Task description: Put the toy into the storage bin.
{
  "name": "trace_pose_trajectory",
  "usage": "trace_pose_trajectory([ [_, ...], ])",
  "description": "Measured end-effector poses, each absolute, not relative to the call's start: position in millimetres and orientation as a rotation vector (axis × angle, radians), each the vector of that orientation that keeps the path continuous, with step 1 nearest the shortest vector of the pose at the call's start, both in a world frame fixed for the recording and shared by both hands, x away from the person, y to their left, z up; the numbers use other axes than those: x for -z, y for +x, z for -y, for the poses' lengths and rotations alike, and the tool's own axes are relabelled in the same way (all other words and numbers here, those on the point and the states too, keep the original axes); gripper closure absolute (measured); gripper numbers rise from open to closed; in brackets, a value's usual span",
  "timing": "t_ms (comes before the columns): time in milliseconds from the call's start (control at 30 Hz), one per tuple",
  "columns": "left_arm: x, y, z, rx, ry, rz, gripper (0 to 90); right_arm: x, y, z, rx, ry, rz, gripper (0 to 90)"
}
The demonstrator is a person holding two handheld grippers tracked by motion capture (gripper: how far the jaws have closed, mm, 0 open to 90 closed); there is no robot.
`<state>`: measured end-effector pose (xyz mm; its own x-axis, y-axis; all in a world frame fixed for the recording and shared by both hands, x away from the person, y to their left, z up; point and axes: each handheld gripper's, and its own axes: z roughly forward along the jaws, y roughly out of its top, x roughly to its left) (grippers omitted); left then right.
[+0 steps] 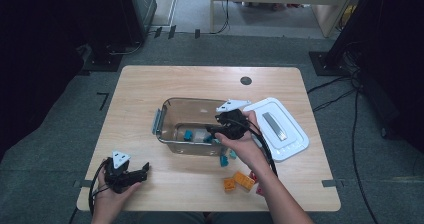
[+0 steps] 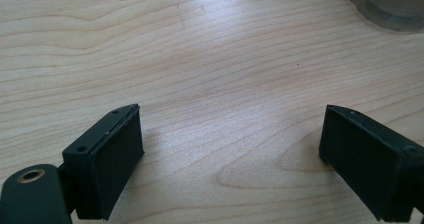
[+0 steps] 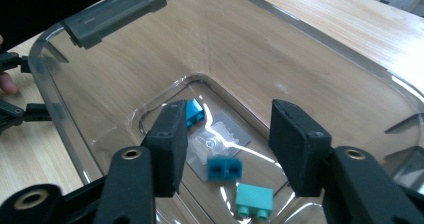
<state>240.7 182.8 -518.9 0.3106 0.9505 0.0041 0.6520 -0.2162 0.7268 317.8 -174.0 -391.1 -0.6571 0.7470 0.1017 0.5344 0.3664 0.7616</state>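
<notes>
Right gripper view: right gripper [image 3: 225,144] fingers apart, empty, over teal bricks [image 3: 225,168] in clear bin [image 3: 75,99]; left gripper [image 2: 230,159] likewise agape.

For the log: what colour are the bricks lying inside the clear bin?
Teal-blue bricks in the clear bin; right gripper view shows them best.

Place: a lab or office workroom (looks set up for recording)
Evidence: grey carpet [image 1: 60,149], loose cables [image 1: 332,91] at 3 o'clock, dark equipment stands [image 1: 112,44] at 11 o'clock, wooden bench [image 1: 150,89]
</notes>
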Motion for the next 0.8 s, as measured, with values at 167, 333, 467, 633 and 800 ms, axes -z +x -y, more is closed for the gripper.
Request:
trace_pose_trajectory([
  [167,518.9,240.7,-182.8,-0.615,1.956,-1.416,10.3,384.1,313.6,185.6,-1.204,1.143,-2.346,45.2],
  [333,518.9,240.8,-182.7,-0.615,1.956,-1.416,10.3,376.2,304.7,203.6,-1.217,1.147,-2.317,40.3],
  [467,518.8,240.7,-182.8,-0.614,1.956,-1.416,10.3,372.3,295.8,218.1,-1.218,1.156,-2.29,37.5],
  [633,518.7,240.7,-182.8,-0.613,1.957,-1.416,10.3,373.2,281.5,236.3,-1.216,1.179,-2.252,36.5],
  [800,518.7,240.7,-182.8,-0.613,1.957,-1.416,10.3,383.9,263.8,254.3,-1.18,1.241,-2.189,35.1],
])
